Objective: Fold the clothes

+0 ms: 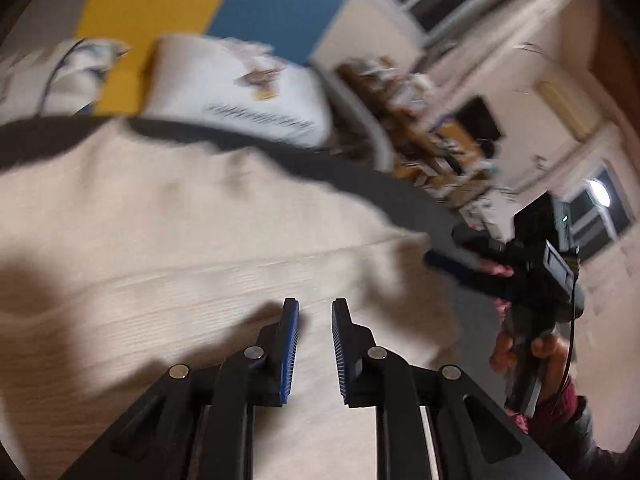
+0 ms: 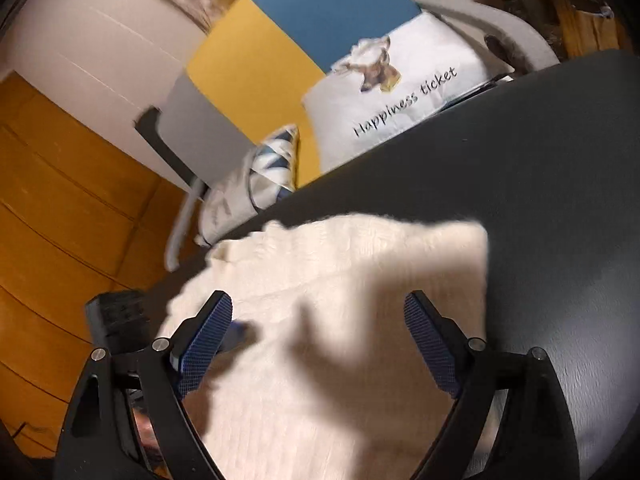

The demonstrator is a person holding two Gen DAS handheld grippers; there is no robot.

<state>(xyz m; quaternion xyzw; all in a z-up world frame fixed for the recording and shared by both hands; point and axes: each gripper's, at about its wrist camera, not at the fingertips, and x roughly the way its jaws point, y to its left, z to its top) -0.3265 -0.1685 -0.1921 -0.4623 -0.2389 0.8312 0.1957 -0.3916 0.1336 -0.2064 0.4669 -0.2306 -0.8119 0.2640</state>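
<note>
The dark table (image 2: 560,184) bears the cream knitted garment (image 2: 340,320), spread flat. Right gripper (image 2: 318,344): fingers wide apart above it, gripping nothing. Left gripper (image 1: 315,346): fingers narrowly apart, nothing between them.

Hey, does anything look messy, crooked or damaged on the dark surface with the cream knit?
Nothing looks spilled or damaged. The cream knit garment lies on the dark surface with an uneven, rumpled far-left edge, so the fold is not tidy yet. Both views are partly blurred, so fine details are hard to judge.
</note>
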